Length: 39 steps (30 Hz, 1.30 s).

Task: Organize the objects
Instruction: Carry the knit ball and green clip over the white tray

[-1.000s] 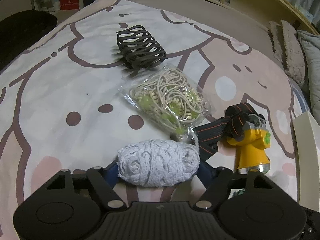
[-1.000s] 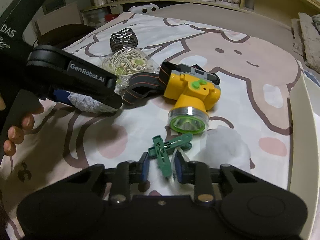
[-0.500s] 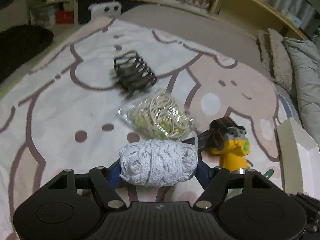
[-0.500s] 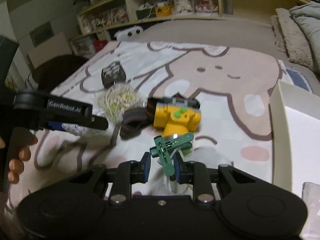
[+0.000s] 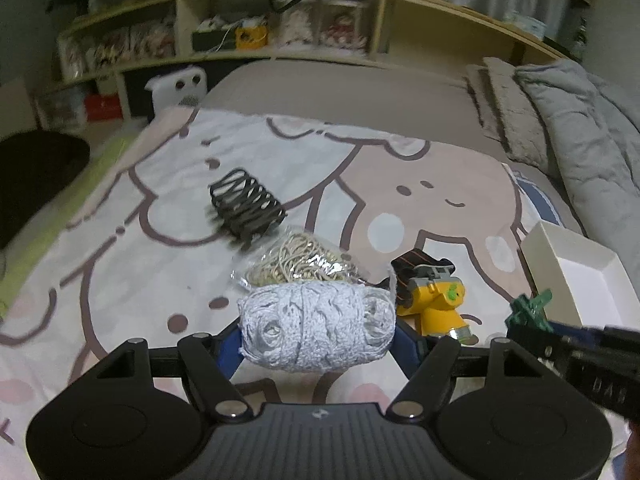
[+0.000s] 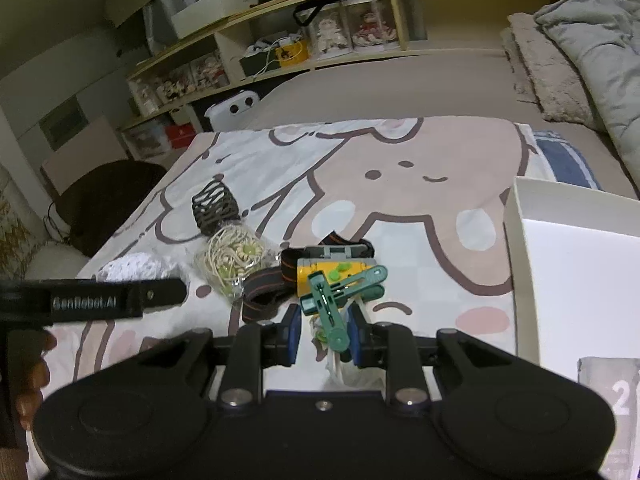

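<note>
My left gripper (image 5: 318, 334) is shut on a roll of white lace (image 5: 316, 326) and holds it above the bed. My right gripper (image 6: 323, 330) is shut on a bag of green clothes pegs (image 6: 340, 288), lifted off the blanket; the pegs also show in the left wrist view (image 5: 530, 310). On the blanket lie a yellow headlamp (image 5: 434, 300) with a dark strap, a clear bag of beige cord with green beads (image 5: 298, 262), and a black wire holder (image 5: 246, 208). A white open box (image 6: 576, 276) stands at the right.
The cartoon-print blanket (image 5: 160, 240) covers the bed. Grey pillows and a quilt (image 5: 568, 136) lie at the far right. Wooden shelves (image 5: 280, 36) with boxes run along the back. A dark chair (image 6: 108, 196) stands left of the bed.
Both grippers have risen from the blanket with their loads. The right gripper has carried the green pegs up and toward the white box. The items on the blanket have not moved.
</note>
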Motion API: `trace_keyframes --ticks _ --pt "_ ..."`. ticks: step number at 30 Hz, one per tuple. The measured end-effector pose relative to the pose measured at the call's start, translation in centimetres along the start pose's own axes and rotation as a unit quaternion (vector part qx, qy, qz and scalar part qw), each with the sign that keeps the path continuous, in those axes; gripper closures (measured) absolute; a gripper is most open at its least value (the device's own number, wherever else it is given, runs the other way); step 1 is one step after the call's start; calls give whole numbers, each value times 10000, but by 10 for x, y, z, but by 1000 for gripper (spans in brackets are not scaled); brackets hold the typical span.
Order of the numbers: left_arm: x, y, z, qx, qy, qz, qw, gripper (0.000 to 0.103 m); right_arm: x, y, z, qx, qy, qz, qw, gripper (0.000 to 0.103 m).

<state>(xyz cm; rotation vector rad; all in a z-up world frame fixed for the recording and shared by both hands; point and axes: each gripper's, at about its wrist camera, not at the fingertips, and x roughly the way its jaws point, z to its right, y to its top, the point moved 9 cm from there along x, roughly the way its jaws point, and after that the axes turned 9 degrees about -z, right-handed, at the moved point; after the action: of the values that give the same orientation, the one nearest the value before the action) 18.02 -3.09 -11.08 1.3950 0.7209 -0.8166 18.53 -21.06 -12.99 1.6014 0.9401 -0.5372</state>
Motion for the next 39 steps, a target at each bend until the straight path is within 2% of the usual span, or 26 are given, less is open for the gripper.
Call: trace_keyframes --ticks 7,11,20,26,31,39 --pt "-12 5 4 125 1 142 9998 30 -16 9 2 44 -146 158 9998 78" --pt "-19 12 9 161 -121 183 9996 30 -32 18 4 99 -151 340 9993 78" --pt "-48 47 50 484 -303 616 9965 30 -59 45 25 518 -292 604 9964 78" --pt "-42 52 98 719 -695 591 9932 30 -75 47 64 921 -503 834 9910 78" --pt "-28 48 141 970 -955 468 9896 30 -80 31 115 1182 -915 754 9859 78" --pt "-5 37 205 1174 -1339 170 9839 30 -93 12 183 1658 -1338 776 9740 78"
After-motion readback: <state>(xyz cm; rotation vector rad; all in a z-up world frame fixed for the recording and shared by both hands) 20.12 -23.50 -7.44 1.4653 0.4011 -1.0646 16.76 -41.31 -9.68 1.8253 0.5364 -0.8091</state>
